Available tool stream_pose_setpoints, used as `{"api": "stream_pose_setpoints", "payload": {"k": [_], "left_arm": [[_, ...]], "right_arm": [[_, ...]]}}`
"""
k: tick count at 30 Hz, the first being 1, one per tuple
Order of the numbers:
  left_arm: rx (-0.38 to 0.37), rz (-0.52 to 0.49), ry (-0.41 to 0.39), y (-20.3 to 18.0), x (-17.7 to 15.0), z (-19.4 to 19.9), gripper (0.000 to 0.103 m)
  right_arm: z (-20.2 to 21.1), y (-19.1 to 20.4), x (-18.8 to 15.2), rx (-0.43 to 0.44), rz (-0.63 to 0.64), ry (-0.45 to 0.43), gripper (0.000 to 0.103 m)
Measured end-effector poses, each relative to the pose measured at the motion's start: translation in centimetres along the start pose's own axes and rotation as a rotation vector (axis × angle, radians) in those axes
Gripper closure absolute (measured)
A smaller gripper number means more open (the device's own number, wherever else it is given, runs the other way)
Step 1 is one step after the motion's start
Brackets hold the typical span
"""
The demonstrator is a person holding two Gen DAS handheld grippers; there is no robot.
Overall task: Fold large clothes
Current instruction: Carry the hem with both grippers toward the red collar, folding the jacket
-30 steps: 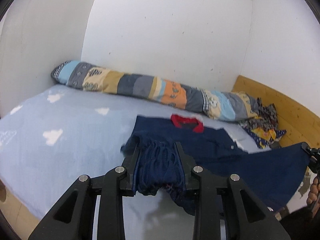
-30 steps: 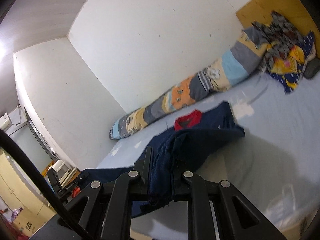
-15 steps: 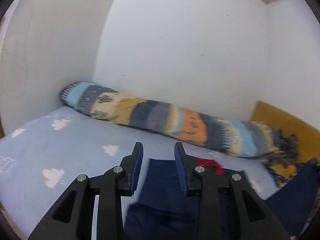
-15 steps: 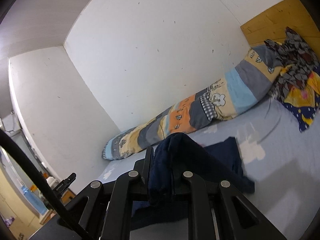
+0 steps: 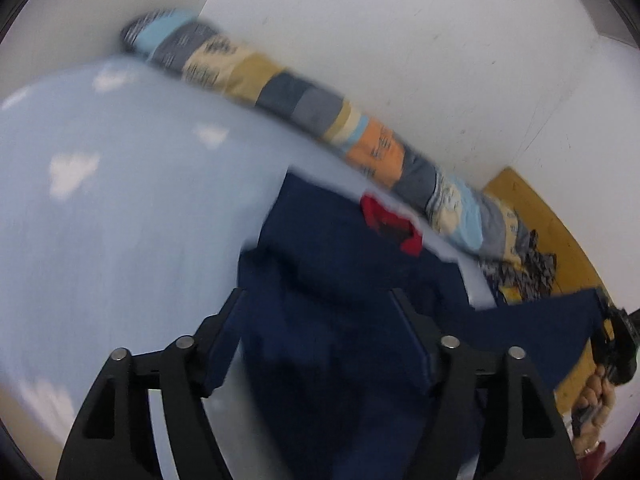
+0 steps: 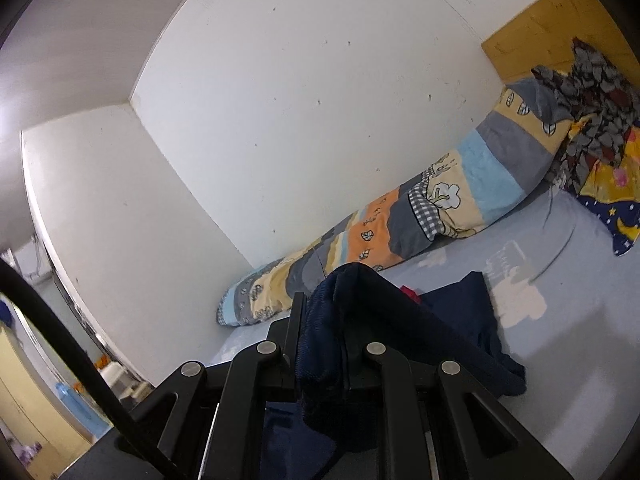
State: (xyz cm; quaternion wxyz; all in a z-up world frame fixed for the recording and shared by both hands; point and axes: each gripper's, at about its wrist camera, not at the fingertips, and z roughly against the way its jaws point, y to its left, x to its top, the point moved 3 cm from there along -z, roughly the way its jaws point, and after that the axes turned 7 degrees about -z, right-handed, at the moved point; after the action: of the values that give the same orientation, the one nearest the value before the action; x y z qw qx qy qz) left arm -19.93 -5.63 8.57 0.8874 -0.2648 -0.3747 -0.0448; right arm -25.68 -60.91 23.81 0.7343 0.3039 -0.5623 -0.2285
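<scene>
A navy garment (image 5: 340, 320) with a red collar (image 5: 392, 224) lies spread on the light blue bed sheet (image 5: 120, 220). My left gripper (image 5: 318, 300) hovers low over it. Its jaws are opening wide, with the cloth lying under and between them and neither pad pressing on it. The view is blurred by motion. At the far right my right gripper (image 5: 612, 336) holds a stretched corner of the garment, above a hand (image 5: 596, 392). In the right wrist view my right gripper (image 6: 324, 312) is shut on a bunched navy fold. The rest of the garment (image 6: 472, 312) trails down onto the sheet.
A long patchwork bolster (image 6: 420, 216) runs along the white wall behind the garment. Crumpled patterned cloth (image 6: 600, 120) lies by the wooden headboard (image 6: 540, 28). The bed's near edge is at the lower left of the left wrist view. A doorway with furniture shows at far left (image 6: 66, 396).
My left gripper let go of the bunched navy cloth, spread its jaws wide, rolled and dropped toward the garment. The right gripper lifted its fold, then held still.
</scene>
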Motion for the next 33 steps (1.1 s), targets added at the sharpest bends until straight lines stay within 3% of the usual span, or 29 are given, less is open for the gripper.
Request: {"api": "stream_pose_setpoints", "payload": {"k": [4,8,11,13,16,20,21,23,27,29,33], "left_arm": [[-0.003,0.062,0.129,1.1,-6.7,0.7,0.027],[-0.096,0.167,0.278,1.3,-13.8,0.0,0.027],[-0.145,0.173,0.36,0.3,-17.7,-1.2,0.027],[-0.194,0.174,0.39,-0.6,-18.7,-1.7,0.027],[-0.211,0.136,0.407,-2.1,-19.5,-2.4,0.027],[-0.218,0.125,0.397,-3.7,-19.3,-4.0,0.03],[-0.2,0.108,0.379,-4.3,-19.2,-4.4,0.049],[-0.168,0.064,0.373,-5.2,-18.8,-5.1,0.076],[-0.079,-0.071,0.266,-6.9,-17.5,-3.1,0.081],[-0.07,-0.103,0.197,-7.2,-16.6,-1.2,0.081],[-0.034,-0.19,-0.006,-8.0,-12.9,3.5,0.081]], "right_arm": [[0.9,0.2,-0.7,0.012,0.001,0.005,0.089],[1.5,0.3,-1.1,0.018,0.002,0.002,0.089],[1.6,0.5,-1.3,0.015,0.012,0.0,0.089],[1.7,0.6,-1.5,0.022,0.013,0.003,0.089],[1.8,0.6,-1.7,0.019,0.017,0.001,0.089],[2.0,0.5,-1.8,0.023,0.014,0.002,0.089],[2.0,0.5,-1.8,0.023,0.013,0.002,0.089],[2.0,0.6,-1.8,0.026,0.014,0.005,0.089],[2.1,0.6,-1.8,0.026,0.014,0.003,0.089],[2.2,0.5,-1.8,0.024,0.013,0.002,0.089],[2.4,0.3,-1.7,0.027,-0.002,-0.002,0.089]]}}
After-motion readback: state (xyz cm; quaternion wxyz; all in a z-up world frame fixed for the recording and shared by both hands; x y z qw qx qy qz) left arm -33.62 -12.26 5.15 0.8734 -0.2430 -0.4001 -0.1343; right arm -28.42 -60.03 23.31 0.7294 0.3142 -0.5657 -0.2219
